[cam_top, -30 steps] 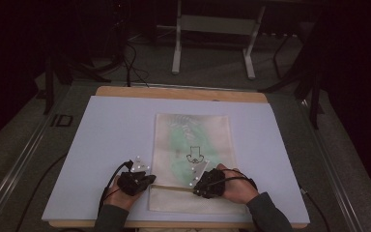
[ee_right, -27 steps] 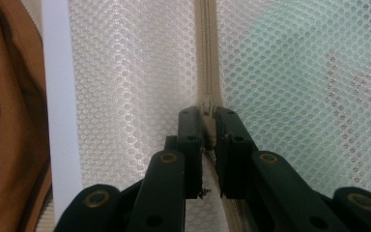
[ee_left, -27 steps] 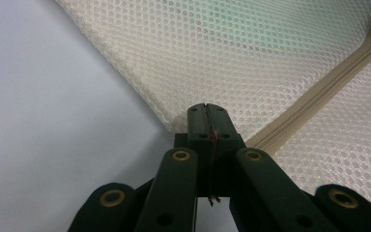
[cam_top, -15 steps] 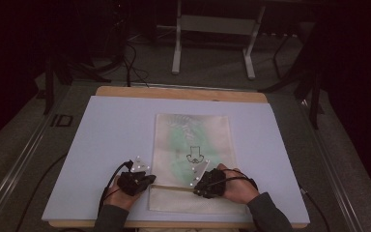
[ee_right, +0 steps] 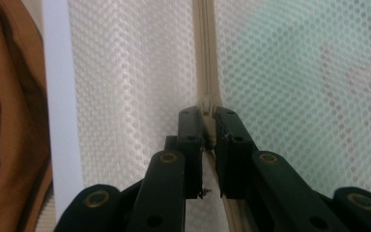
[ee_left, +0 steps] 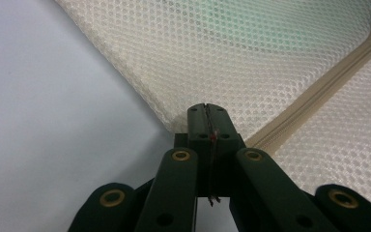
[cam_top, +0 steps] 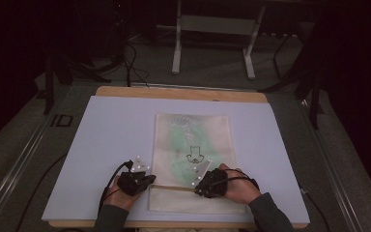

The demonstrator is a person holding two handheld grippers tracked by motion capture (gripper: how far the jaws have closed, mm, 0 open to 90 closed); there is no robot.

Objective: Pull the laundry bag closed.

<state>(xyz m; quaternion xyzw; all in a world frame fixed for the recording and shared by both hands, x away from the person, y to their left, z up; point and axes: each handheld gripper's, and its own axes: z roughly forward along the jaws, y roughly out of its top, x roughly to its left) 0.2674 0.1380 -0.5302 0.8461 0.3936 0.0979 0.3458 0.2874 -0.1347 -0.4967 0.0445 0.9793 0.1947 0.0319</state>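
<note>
A cream mesh bag [cam_top: 193, 145] lies flat on the white board [cam_top: 111, 130], with something green and a small dark drawing showing through it. A beige zipper [cam_top: 174, 187] runs across its near part. My left gripper [cam_top: 150, 179] is at the bag's left edge by the zipper's end; in the left gripper view the jaws [ee_left: 206, 110] are pressed together on the edge of the mesh [ee_left: 270, 58]. My right gripper [cam_top: 199, 187] sits on the zipper farther right; in the right gripper view its jaws [ee_right: 207, 116] pinch the zipper pull on the zipper [ee_right: 204, 48].
The board rests on a wooden table [cam_top: 183, 93] whose edge shows at the far side. Beyond it stand a metal frame's legs [cam_top: 212, 43] and cables on a dark floor. Bare board lies left and right of the bag.
</note>
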